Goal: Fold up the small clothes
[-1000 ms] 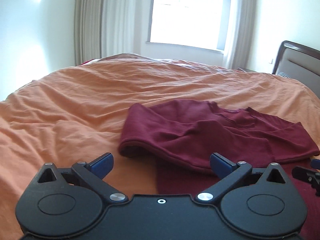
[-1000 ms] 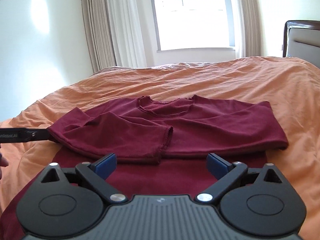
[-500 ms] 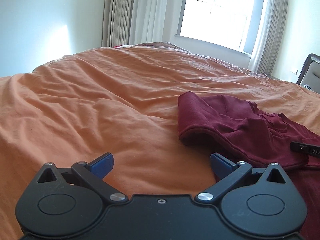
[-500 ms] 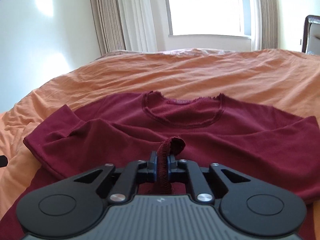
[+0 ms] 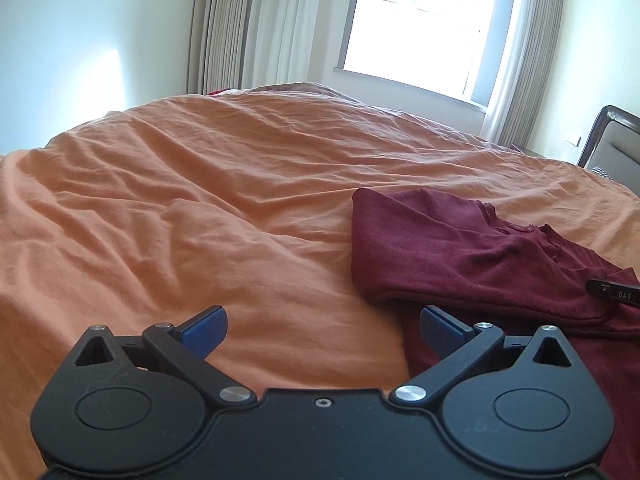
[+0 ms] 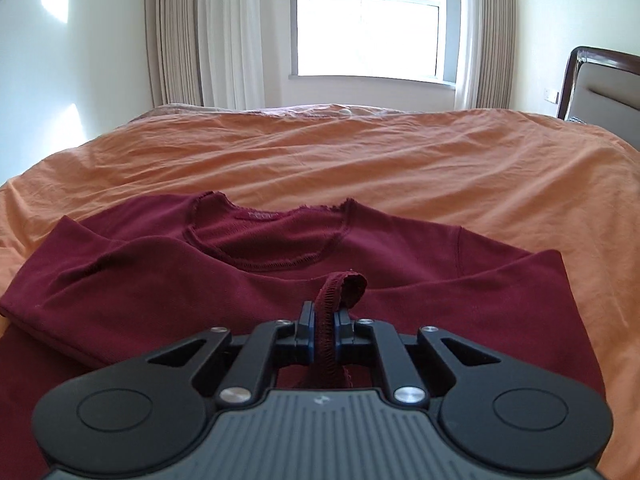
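Pinching a stitched cuff (image 6: 338, 300) of the maroon shirt (image 6: 400, 280) between its blue pads, our right gripper (image 6: 324, 338) is pressed together on the fabric, while our left gripper (image 5: 322, 326) stands spread above the orange bedspread (image 5: 200, 220), just beside the shirt's folded left edge and gripping nothing. The shirt lies on the bed with both sleeves crossed over its chest. We judge the narrow bite could slip if we pull hard, and dragging one-handed could bunch the body and undo the sleeve folds.
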